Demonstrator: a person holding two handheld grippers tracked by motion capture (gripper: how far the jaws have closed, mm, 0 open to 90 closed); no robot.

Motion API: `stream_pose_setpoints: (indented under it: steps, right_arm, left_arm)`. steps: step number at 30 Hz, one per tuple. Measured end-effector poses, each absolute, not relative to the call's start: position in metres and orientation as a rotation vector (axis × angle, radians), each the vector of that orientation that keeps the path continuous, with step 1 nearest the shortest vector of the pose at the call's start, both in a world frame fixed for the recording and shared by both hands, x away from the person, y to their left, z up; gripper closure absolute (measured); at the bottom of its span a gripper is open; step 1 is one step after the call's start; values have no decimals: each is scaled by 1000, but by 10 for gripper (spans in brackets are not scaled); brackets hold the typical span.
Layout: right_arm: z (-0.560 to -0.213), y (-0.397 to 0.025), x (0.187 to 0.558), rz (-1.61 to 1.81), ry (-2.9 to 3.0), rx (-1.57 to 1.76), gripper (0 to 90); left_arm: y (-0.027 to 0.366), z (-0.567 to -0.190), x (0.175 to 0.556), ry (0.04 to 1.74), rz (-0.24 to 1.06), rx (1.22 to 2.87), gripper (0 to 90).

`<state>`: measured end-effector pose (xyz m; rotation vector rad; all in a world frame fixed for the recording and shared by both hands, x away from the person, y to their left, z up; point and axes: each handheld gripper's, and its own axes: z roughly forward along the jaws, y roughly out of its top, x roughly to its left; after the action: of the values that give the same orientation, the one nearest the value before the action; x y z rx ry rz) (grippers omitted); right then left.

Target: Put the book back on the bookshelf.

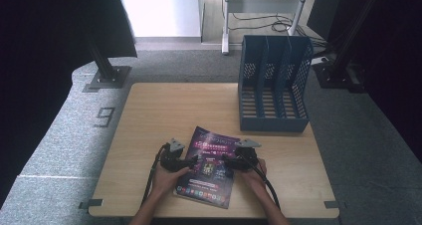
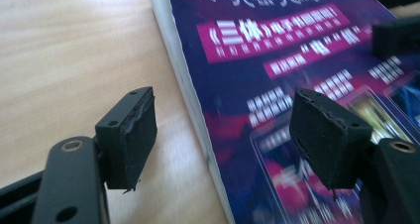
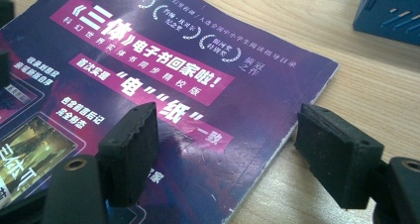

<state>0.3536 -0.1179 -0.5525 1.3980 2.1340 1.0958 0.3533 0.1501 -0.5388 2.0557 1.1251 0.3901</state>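
Observation:
A purple magazine (image 1: 210, 164) with pink banners and white print lies flat on the wooden table (image 1: 164, 110), near its front edge. My left gripper (image 1: 195, 161) is open at the magazine's left edge; in the left gripper view its jaws straddle that edge of the magazine (image 2: 277, 85), one pad over bare wood and one over the cover. My right gripper (image 1: 226, 161) is open at the right edge; in the right gripper view one pad hovers over the magazine (image 3: 163, 75) and the other over the table. Nothing is held.
A blue mesh file rack (image 1: 273, 83) with three upright slots stands at the table's back right; its corner (image 3: 391, 11) shows in the right gripper view. Black stands (image 1: 104, 70) and cables sit on the grey carpet behind the table.

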Motion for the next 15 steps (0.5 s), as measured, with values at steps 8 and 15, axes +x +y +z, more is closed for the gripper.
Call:
stream_pose_setpoints:
  steps: [8, 15]
  right_arm:
    - [-553, -118, 352, 1099, 2122, 1408, 248]
    - [-553, -117, 351, 1097, 2115, 1411, 254]
  left_arm:
    - [146, -543, 363, 1133, 338, 2035, 258]
    - [135, -545, 361, 1110, 351, 2072, 250]
